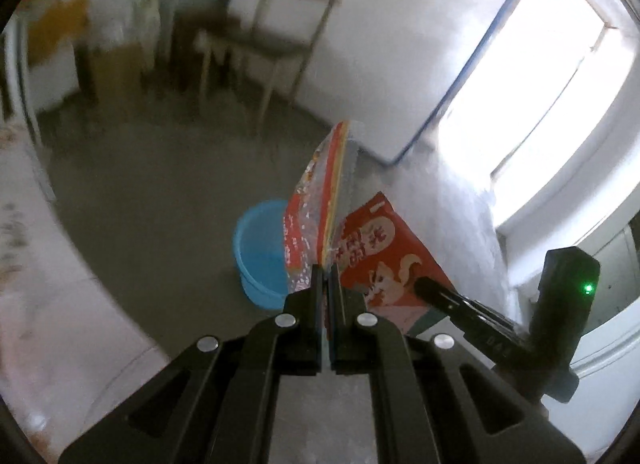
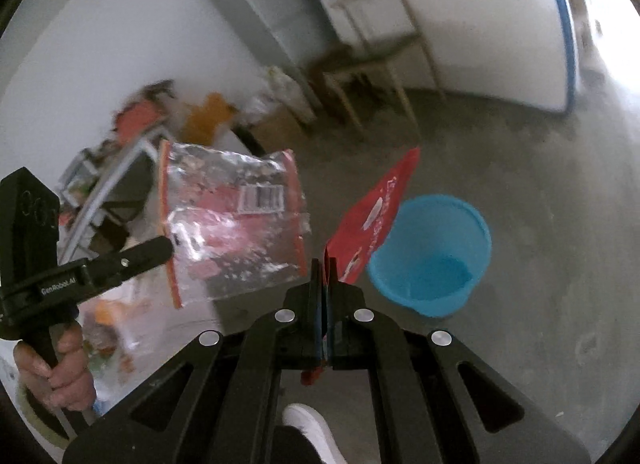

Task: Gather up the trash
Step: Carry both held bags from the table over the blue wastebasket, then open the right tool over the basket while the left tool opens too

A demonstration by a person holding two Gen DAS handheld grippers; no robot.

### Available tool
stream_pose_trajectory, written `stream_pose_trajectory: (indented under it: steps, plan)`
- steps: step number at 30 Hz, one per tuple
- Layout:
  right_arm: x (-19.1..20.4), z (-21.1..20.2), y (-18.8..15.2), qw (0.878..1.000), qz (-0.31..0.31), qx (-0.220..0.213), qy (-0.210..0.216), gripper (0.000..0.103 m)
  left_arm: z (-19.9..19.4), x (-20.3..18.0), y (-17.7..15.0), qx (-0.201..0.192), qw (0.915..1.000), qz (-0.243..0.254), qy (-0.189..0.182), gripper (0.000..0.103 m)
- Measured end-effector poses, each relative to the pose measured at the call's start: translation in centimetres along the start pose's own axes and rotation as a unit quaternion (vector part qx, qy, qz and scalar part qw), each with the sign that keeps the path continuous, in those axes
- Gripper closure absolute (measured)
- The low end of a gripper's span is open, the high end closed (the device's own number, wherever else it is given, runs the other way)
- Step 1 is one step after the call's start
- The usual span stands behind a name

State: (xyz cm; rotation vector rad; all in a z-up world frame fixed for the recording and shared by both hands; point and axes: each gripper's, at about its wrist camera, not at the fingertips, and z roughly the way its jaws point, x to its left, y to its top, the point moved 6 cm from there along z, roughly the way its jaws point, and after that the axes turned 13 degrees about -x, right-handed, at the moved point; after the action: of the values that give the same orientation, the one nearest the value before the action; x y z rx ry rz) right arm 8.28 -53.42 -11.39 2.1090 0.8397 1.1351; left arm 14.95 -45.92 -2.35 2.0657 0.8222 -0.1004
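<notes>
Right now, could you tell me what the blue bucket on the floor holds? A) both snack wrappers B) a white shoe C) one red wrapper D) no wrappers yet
D: the blue bucket looks bare inside, while the clear wrapper and red wrapper are each pinched in a claw.

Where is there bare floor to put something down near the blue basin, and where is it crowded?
Bare concrete floor lies around the blue basin, out to the white wall and towards the wooden chair. The basin looks empty inside. It is crowded at the left of the right wrist view, around the cluttered metal rack and the blurred things under it.
</notes>
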Motion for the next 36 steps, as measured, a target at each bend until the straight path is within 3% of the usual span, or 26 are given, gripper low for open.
stream_pose_trajectory:
  steps: [5, 9, 11, 12, 13, 14, 15, 18, 23, 27, 33, 36]
  plan:
    - [-4.9, 5.8, 0.3, 0.998, 0.036, 0.034, -0.037, 0.103, 9.7, -0.2, 0.1, 0.071, 0.9972, -0.025, 0.008, 0.101]
    - [-7.2, 8.8, 2.0, 0.997, 0.055, 0.036, -0.048, 0.101, 14.0, 1.0, 0.6, 0.091, 0.9955, -0.008, 0.024, 0.100]
    - [-8.8, 10.5, 2.4, 0.995, 0.067, 0.040, -0.059, 0.091, 16.6, 1.2, 1.4, 0.091, 0.9950, -0.014, 0.037, 0.097]
    - [-9.6, 11.4, 2.5, 0.994, 0.073, 0.043, -0.067, 0.089, 17.5, 1.1, 1.1, 0.096, 0.9943, -0.020, 0.041, 0.089]
    - [-9.9, 11.9, 2.6, 0.993, 0.077, 0.049, -0.072, 0.068, 18.8, 1.2, 0.7, 0.112, 0.9921, -0.030, 0.048, 0.083]
    - [-11.0, 13.1, 2.1, 0.991, 0.087, 0.062, -0.086, 0.051, 19.7, 1.5, 0.3, 0.122, 0.9905, -0.037, 0.052, 0.070]
    - [-12.0, 13.8, 1.4, 0.987, 0.095, 0.072, -0.104, 0.050, 20.5, 1.8, 0.1, 0.134, 0.9881, -0.046, 0.061, 0.059]
    - [-13.5, 13.5, -0.1, 0.982, 0.128, 0.083, -0.115, 0.050, 21.5, 2.3, 0.1, 0.137, 0.9872, -0.047, 0.067, 0.056]
    - [-13.9, 10.9, -1.8, 0.980, 0.145, 0.073, -0.113, 0.050, 19.2, 2.5, -0.4, 0.130, 0.9880, -0.045, 0.069, 0.052]
    - [-13.9, 10.6, -0.9, 0.979, 0.160, 0.059, -0.113, 0.048, 15.9, 3.1, -0.7, 0.110, 0.9914, -0.045, 0.055, 0.051]
    - [-10.8, 6.4, 0.0, 0.985, 0.099, 0.045, -0.135, 0.032, 7.9, 1.3, -0.2, 0.047, 0.9985, -0.014, 0.023, 0.044]
    - [-8.1, 4.6, 0.6, 0.988, 0.036, 0.035, -0.147, 0.016, 2.9, 0.9, -0.5, 0.005, 0.9999, -0.003, 0.009, 0.042]
